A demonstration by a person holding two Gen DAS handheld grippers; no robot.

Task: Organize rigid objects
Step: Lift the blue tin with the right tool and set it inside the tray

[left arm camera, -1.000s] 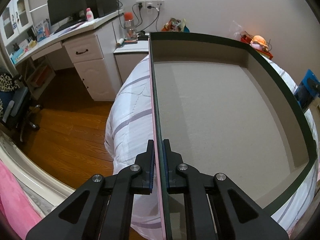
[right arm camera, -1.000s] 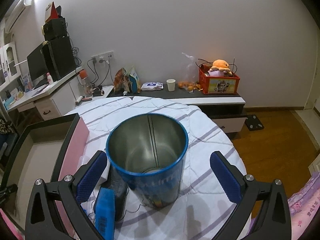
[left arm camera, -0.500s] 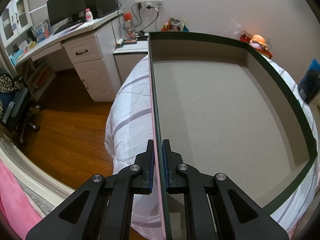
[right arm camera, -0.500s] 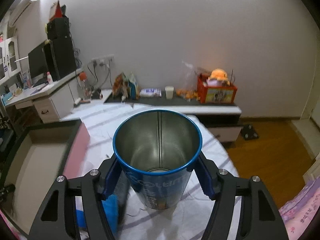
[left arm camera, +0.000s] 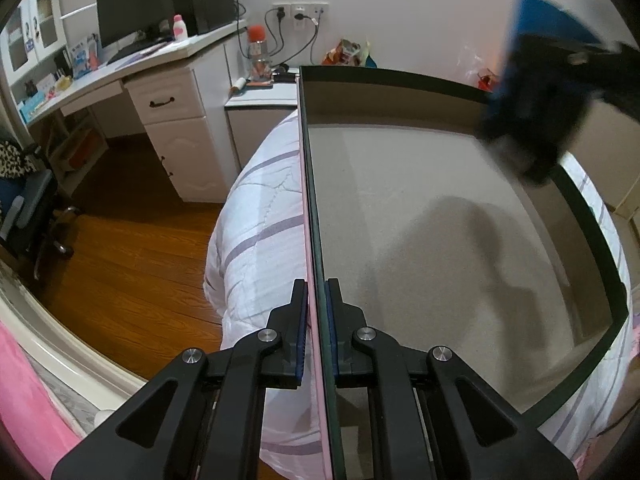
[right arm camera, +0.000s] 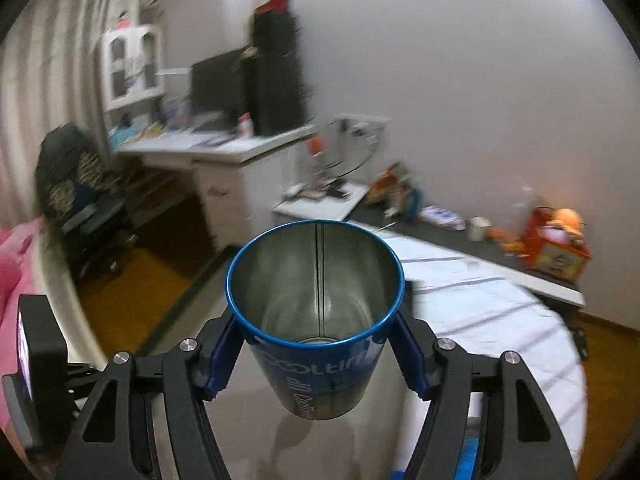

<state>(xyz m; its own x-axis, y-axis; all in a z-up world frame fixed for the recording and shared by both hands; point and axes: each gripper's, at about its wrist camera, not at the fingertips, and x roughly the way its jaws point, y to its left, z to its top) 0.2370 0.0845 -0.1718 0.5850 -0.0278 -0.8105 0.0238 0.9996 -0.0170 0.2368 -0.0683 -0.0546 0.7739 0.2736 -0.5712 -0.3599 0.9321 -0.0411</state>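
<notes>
The left gripper points steeply down, its fingers pinched tight on the thin side wall of the box, a shallow, dark-rimmed tray with a grainy grey cardboard floor lying on the striped white bed; the box's near end is cut off below the frame. The right gripper tilts forward, its blue pads clamped on the sides of the tin, a blue-rimmed, bare-metal cylinder held upright in the air above the box, its printed label partly hidden. From the left wrist, gripper and tin are a dark blur at the box's far right corner. The counter behind is smeared.
</notes>
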